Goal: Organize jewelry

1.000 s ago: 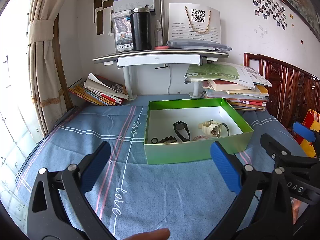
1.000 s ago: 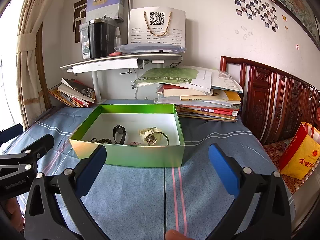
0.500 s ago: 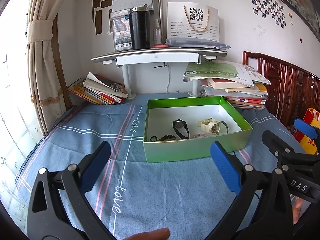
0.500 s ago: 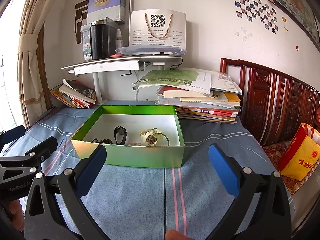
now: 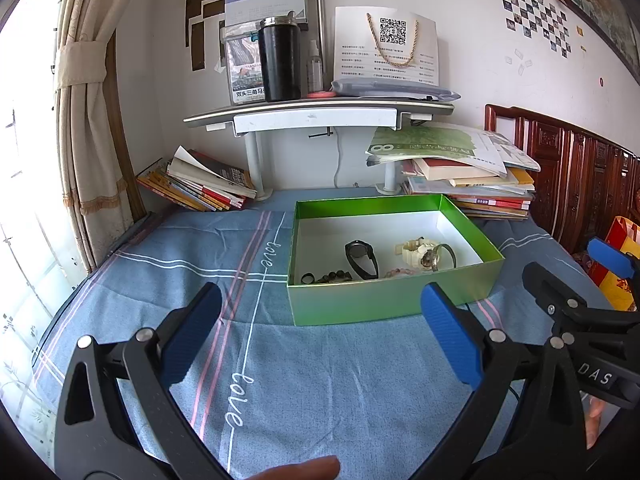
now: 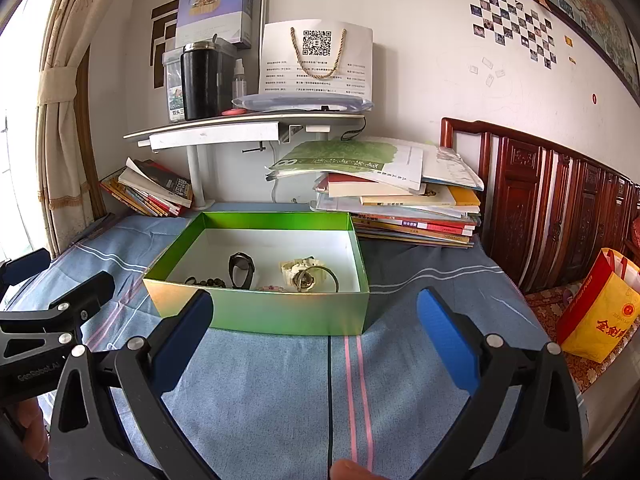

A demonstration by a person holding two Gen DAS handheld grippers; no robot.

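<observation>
Above the blue bedspread, two claws hang wide apart and hold nothing.

Both the left claw (image 5: pixel 320 332) and the right claw (image 6: pixel 316 334) sit over the blue bedspread (image 5: pixel 320 380), just in front of a green box (image 6: pixel 276 312). Inside the box lie a black watch (image 6: pixel 241 270), a cream watch (image 6: pixel 298 272), a thin bangle (image 6: pixel 330 276), dark beads (image 6: pixel 210 282) and pink beads (image 6: pixel 272 288). Books (image 6: pixel 404 208) are stacked behind the box, under a small shelf (image 6: pixel 240 128).
</observation>
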